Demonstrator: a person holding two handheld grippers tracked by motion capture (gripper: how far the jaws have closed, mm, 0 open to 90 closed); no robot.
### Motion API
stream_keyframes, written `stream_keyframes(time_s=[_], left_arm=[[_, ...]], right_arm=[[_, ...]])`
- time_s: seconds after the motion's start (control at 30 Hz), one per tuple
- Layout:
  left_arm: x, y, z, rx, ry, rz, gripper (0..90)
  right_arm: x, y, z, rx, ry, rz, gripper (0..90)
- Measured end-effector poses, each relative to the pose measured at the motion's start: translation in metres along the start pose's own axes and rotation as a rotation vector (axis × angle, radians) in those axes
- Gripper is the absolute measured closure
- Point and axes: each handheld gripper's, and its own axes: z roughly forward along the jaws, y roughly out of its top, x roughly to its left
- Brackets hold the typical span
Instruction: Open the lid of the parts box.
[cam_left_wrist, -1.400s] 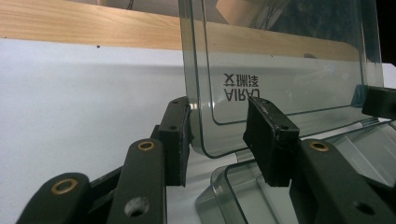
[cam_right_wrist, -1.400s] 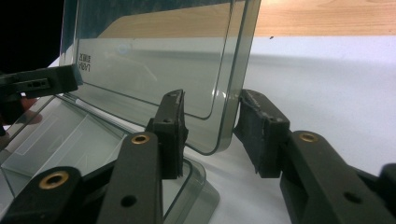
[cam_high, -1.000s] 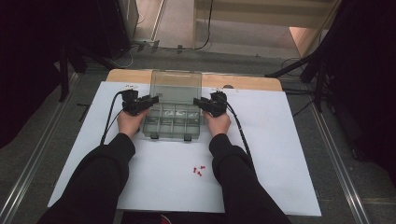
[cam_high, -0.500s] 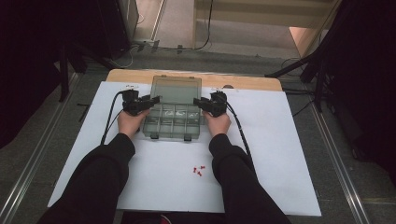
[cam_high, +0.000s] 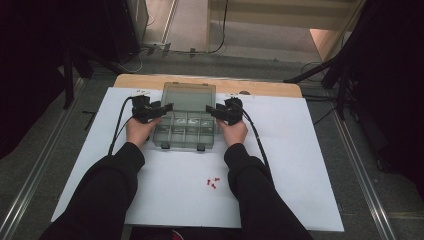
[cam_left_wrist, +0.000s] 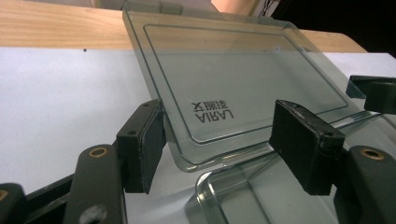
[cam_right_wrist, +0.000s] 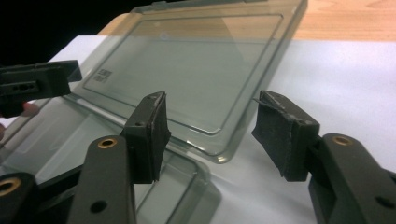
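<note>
- High view looks forward and down on the table (cam_high: 300, 150) from above.
- Each claw view sits close, facing the clear lid (cam_left_wrist: 243, 79) from opposite sides.

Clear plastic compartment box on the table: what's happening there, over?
Left gripper and right gripper open, just widened, at lid corners. Clear plastic compartment box open, lid tilted back. Small red pieces lie nearer, clear of it.
</note>
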Motion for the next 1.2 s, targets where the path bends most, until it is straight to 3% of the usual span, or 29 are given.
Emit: stream_keyframes(time_s=[0.23, 0.43, 0.73, 0.9, 1.2], left_arm=[[-0.005, 0.009, -0.013, -0.029, -0.019, -0.002, 34.7], [-0.013, 0.014, -0.023, -0.023, -0.048, 0.024, 34.6], [-0.017, 0.018, -0.036, 0.047, -0.107, 0.013, 34.6], [-0.024, 0.016, -0.041, 0.096, -0.116, 0.071, 34.7], [-0.035, 0.016, -0.049, 0.133, -0.159, 0.087, 34.7]], right_arm=[[0.009, 0.005, -0.012, 0.025, 0.026, -0.071, 40.4], [0.017, 0.005, -0.023, 0.024, 0.051, -0.121, 39.0], [0.023, 0.004, -0.037, 0.086, 0.079, -0.149, 38.2], [0.028, 0.001, -0.046, 0.105, 0.112, -0.162, 36.9], [0.03, -0.005, -0.065, 0.126, 0.15, -0.187, 34.9]])
